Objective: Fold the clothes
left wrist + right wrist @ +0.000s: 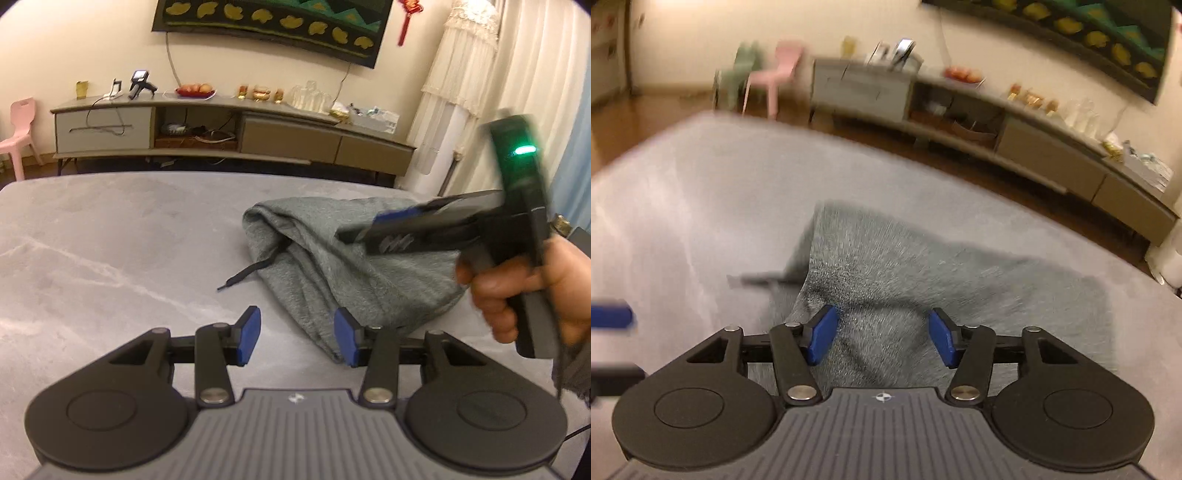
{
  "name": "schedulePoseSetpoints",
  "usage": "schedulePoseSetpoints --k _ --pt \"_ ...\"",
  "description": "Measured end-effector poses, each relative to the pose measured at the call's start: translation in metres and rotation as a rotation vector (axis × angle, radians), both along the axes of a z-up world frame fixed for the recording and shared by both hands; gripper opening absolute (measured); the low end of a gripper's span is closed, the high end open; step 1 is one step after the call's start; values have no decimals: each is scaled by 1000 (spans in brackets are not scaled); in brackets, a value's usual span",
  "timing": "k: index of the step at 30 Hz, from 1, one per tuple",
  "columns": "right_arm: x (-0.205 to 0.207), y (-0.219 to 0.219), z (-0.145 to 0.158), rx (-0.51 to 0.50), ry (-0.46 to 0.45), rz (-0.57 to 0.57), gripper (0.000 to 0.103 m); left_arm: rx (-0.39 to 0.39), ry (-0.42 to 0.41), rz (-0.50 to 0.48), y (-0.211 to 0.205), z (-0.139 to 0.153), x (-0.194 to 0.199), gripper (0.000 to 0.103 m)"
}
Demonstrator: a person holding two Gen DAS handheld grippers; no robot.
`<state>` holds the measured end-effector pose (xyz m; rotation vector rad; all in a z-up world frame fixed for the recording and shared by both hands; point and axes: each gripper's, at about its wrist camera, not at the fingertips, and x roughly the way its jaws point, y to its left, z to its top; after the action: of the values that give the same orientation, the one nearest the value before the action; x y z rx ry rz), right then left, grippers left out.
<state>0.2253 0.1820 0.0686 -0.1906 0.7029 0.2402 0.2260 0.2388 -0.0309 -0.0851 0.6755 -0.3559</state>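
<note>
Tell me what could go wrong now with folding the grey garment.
1. The black drawstring trails loose on the table; a fold may leave it sticking out.
2. The grey garment lies bunched, so creases could be folded in.
3. Both claws, left claw and right claw, look empty and open.

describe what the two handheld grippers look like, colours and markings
Both are alike: the left gripper and right gripper have black linkage arms with silver pivot pins, blue pads on the fingers, and a ribbed grey body bearing a small round emblem. The right one shows a green light.
</note>
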Motion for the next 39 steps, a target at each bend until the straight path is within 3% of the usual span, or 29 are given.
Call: schedulePoseSetpoints --k 3,4,6,8,10,13,17,21,25,29,33,36,39 --pt "-39 -22 12 41 -105 -87 61 -12 -5 -10 -2 2 -2 46" --pt "-42 -30 1 28 -87 -118 61 -13 2 -16 -5 1 -1 46" --pt "-40 -43 -37 1 33 -116 62 -5 27 -29 -13 -3 2 46" --pt "-53 -55 -43 20 -28 -58 66 9 46 -31 -21 -6 -1 47" --pt "-65 -69 -26 75 -5 -94 67 8 47 -53 -31 -4 -7 50" --pt "-97 -86 -3 116 1 -140 82 9 44 -84 -50 -1 -18 66" --pt "-135 -106 3 70 52 -164 88 4 83 -71 -75 -11 -32 76" --pt "-160 -125 -17 101 76 -197 90 -6 127 -9 -95 -22 -42 77" --pt "-143 -125 -28 129 84 -197 90 -55 135 123 -84 -15 -35 77" --pt "-152 -123 -14 179 28 -128 91 -47 68 209 -62 14 -5 82" --pt "-158 -123 -5 197 -3 -119 91 -86 114 166 -72 21 12 82" --pt "-157 -125 1 203 -17 -132 91 -61 150 118 -106 10 3 83" --pt "-152 -128 0 192 7 -130 91 -5 194 163 -133 -4 -8 85"
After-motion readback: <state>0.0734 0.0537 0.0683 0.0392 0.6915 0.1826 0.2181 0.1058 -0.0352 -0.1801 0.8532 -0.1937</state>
